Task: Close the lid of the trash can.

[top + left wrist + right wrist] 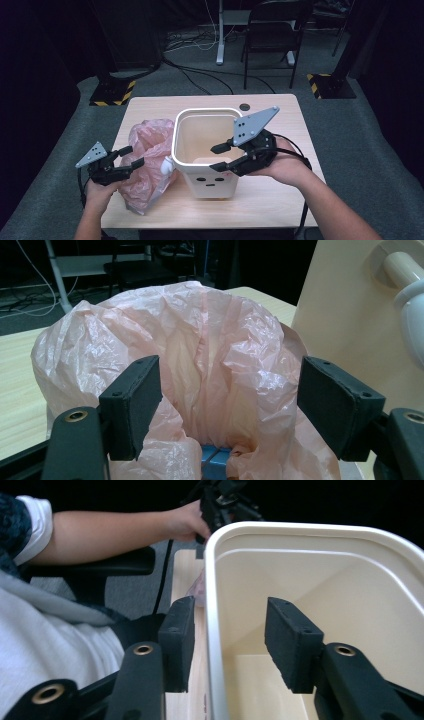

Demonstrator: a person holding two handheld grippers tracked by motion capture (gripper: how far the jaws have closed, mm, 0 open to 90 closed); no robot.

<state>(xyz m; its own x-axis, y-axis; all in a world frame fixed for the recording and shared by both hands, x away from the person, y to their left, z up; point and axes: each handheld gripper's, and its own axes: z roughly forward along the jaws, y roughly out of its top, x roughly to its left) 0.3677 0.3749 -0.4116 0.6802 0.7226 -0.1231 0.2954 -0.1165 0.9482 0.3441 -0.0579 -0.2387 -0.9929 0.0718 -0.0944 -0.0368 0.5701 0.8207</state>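
A cream square bin (215, 185) with a small face printed on its front stands mid-table, and its inside looks bare. A crumpled pink plastic bag (150, 150) lies against its left side. My right gripper (212, 158) hangs over the bin's near right rim, open. In the right gripper view the rim (300, 530) runs between the jaws of my right gripper (230, 620), with a gap to each pad. My left gripper (136, 155) points at the bag, open. In the left gripper view the bag (200, 330) bulges between the spread jaws of my left gripper (232, 405), unpinched.
A white handle (167, 164) sticks out of the bin's left wall, next to the bag. The wooden table (280, 200) has a dark round hole (244, 106) near its far edge. A black chair (272, 35) and floor cables lie beyond.
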